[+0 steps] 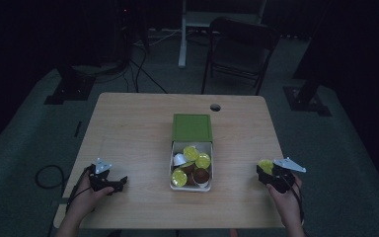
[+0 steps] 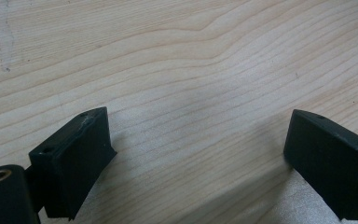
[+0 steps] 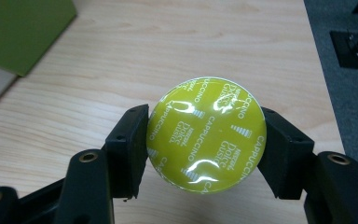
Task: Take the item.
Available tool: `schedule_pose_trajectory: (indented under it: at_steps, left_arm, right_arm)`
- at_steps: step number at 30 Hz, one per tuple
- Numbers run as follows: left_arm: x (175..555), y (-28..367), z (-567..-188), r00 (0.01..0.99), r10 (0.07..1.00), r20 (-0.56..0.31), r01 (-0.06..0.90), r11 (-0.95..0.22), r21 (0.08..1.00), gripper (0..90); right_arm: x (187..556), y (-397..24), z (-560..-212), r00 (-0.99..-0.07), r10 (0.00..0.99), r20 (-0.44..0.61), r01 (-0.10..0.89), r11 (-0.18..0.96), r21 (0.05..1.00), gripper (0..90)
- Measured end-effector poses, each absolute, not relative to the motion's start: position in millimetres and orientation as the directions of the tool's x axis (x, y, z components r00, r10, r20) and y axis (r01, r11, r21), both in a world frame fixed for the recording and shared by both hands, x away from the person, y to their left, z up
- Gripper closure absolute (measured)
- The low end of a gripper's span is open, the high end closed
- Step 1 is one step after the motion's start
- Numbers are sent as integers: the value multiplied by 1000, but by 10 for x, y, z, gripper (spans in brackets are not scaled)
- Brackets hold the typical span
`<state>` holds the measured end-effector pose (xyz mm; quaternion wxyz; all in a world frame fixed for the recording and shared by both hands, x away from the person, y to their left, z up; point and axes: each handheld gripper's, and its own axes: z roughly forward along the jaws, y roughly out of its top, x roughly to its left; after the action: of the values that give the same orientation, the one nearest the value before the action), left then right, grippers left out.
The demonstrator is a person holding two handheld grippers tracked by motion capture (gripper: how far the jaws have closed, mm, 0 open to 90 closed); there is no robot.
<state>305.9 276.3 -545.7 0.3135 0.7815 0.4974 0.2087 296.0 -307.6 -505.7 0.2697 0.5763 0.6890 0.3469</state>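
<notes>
Your right gripper (image 3: 205,135) clamps the round yellow-green foil-lidded coffee capsule (image 3: 206,134) by its rim, lid up, low over bare wooden worktop (image 1: 133,133) near the right edge, your left gripper (image 2: 196,154) rests wide and empty, and the white capsule box (image 1: 191,186) with its green lid (image 1: 192,128) sits between, nothing blocking.

1. The capsule (image 3: 205,135) shows its yellow foil lid in the right gripper view; its body below stays hidden.
2. In the dim high view, the capsules heaped in the white box (image 1: 171,163) overlap, so their count cannot be told.
3. The person's forearms are cut off by the bottom edge.
</notes>
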Motion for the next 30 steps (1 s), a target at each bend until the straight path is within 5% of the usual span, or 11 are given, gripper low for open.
schedule_pose_trajectory:
  at_steps: [30]
  left_arm:
    - [3059,2763,-5457,418,908,14,646,-308,698,77]
  right_arm:
    - [2985,-3219,-5328,-153,988,-14,675,115,729,397]
